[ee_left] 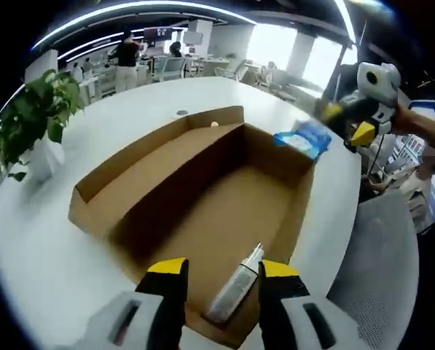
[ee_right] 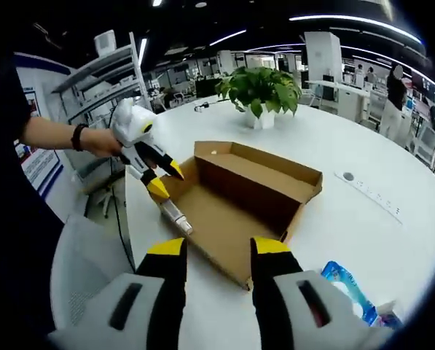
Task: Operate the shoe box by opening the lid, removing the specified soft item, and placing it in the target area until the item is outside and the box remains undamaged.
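Left gripper view: the left gripper [ee_left: 223, 271], its 2 yellow-tipped jaws apart, hovers over the open brown cardboard shoe box [ee_left: 159, 186] on the round white table [ee_left: 49, 255] — a silver foil-wrapped soft packet [ee_left: 235, 288] lies inside at the near wall. A blue plastic pouch [ee_left: 304, 138] rests outside, just beside the far rim.

Right gripper view: the right gripper [ee_right: 216, 249] — jaws apart, empty — faces the box; a potted green plant [ee_right: 259, 91] stands beyond.

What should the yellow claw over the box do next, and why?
Probably the left gripper should dip a little and close on the silvery tube. The shoe box is already open, the tube lies on its floor between the open jaws, and the blue packet is already out on the white table.
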A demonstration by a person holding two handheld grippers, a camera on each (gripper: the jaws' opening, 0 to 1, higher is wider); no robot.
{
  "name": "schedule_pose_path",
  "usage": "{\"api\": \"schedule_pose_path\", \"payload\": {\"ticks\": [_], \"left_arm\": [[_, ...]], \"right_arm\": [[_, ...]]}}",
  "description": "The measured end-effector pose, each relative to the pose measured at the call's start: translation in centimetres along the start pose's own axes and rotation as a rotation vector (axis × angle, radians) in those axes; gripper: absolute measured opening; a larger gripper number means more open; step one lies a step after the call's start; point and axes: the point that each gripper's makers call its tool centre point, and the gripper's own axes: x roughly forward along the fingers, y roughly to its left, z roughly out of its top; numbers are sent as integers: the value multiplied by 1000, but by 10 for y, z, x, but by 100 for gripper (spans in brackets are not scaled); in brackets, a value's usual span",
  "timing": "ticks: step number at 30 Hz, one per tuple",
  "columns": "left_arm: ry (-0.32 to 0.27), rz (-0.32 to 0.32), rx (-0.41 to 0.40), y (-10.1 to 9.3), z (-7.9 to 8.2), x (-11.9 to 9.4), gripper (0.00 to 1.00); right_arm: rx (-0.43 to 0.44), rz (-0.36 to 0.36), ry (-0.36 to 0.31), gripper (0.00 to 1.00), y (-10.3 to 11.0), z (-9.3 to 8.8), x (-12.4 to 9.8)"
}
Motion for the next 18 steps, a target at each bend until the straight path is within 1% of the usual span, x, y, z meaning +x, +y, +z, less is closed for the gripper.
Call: {"api": "schedule_pose_path", "payload": {"ticks": [5,6,8,9,10,12,13,14,16,17,18], "left_arm": [[62,-45,52,-1,-5,15,40],[87,-54,75,-1,-8,18,40],[104,-73,96,-2,-10,23,40],[122,-92,107,-5,-12,25,40],[134,-94,142,-4,-12,25,40],[151,-91,176,-1,-13,26,41],[174,-93,215,0,-15,28,41],[188,-93,236,0,-17,29,41],[213,-92,333,-2,-15,32,41],[218,-98,359,-5,-15,32,41],[221,-117,383,-9,-14,34,40]], "right_arm": [[12,-5,2,32,9,-11,-9],[14,-7,0,32,10,-11,-9],[25,-12,-10,32,12,-12,-14],[29,-15,-11,32,13,-13,-16],[30,-18,-12,32,14,-14,-17],[36,-23,-15,32,15,-16,-20],[43,-27,-18,32,14,-18,-22],[47,-29,-18,32,13,-19,-23],[62,-40,-27,32,12,-22,-27],[68,-44,-30,32,13,-22,-28],[72,-48,-33,32,14,-23,-30]]}}
